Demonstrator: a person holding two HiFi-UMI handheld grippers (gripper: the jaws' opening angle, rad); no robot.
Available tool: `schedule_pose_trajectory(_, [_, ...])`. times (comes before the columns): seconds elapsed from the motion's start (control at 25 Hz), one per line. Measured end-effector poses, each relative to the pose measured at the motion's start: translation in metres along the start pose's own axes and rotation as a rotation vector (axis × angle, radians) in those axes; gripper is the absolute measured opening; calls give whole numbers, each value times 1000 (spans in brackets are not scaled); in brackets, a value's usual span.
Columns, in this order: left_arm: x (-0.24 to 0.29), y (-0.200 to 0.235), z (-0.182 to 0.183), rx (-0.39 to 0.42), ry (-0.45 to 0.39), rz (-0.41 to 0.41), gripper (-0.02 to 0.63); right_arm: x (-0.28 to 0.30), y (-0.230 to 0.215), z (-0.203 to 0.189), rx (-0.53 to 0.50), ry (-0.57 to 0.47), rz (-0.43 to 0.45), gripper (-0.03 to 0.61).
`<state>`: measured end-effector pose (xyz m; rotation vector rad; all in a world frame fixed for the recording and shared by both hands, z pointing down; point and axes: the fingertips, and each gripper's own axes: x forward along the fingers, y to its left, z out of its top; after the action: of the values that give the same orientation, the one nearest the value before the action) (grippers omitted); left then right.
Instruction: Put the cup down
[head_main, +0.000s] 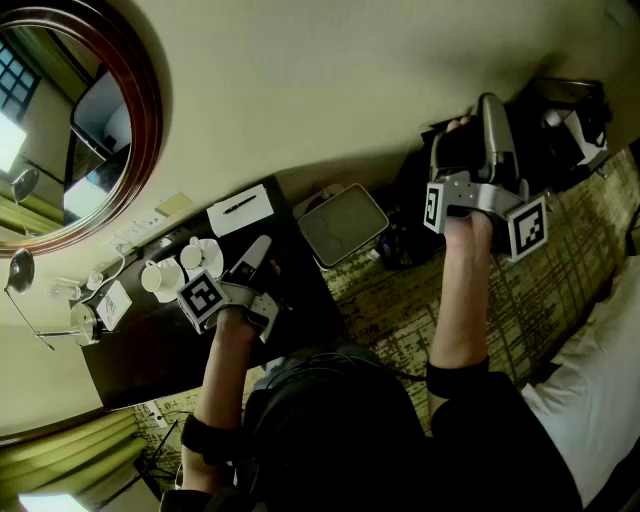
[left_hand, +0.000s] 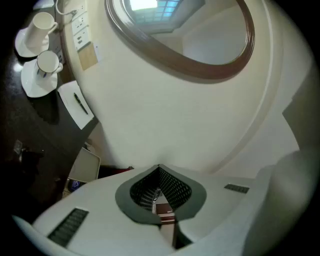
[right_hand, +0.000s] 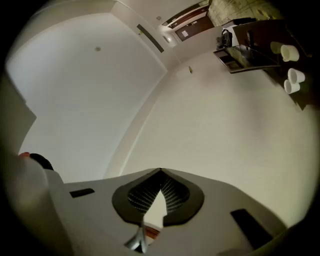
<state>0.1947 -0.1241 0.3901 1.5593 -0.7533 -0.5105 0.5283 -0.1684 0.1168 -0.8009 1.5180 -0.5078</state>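
Over the dark counter (head_main: 150, 350), the left claw (head_main: 260, 250) hangs roughly level, its jaws pressed together with nothing between them; the left gripper view shows the ribbed pads meeting at the tips. Two white cups (head_main: 160, 275) stand upright, each on a white saucer (left_hand: 31, 86), at the back of the counter against the cream wall. They are just beside that claw's marker cube but apart from its jaws. A white notepad (head_main: 240, 210) with a dark pen on it lies on the counter next to the cups, also by the wall. A round mirror with a brown frame (head_main: 143, 95) hangs on the wall above. The right claw (head_main: 489, 102) is held well apart, off to the right past the counter's end. It is tilted upward toward the bare wall, jaws likewise closed tip to tip and gripping nothing. A pale square item (head_main: 343, 222) sits just beyond the counter's end; its nature cannot be determined. Patterned carpet (head_main: 400, 320) lies below.
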Motion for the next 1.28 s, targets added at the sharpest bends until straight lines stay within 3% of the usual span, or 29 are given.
schedule_pose_trajectory(0.28, [-13,-3,5,111,-64,65,2,-7,-5,-13,-56,79,-40,5])
schedule_pose_trajectory(0.52, [-59,10,28,247,-123,156,2,-34,-27,-71,-73,211,-102,5])
schedule_pose_trajectory(0.72, [-108,16,59,405,-181,263,2,-56,-48,-148,-61,352,-156,5])
schedule_pose_trajectory(0.92, [-169,25,106,645,-239,398,2,-88,-52,-245,-127,545,-196,5])
schedule_pose_trajectory(1.04, [-210,32,136,787,-251,484,2,-118,-62,-309,-139,648,-266,5])
schedule_pose_trajectory(1.16, [-241,43,161,926,-241,563,2,-155,-77,-366,-230,780,-345,5])
schedule_pose_trajectory(1.28, [-269,59,175,1052,-212,657,2,-180,-75,-419,-378,928,-343,5])
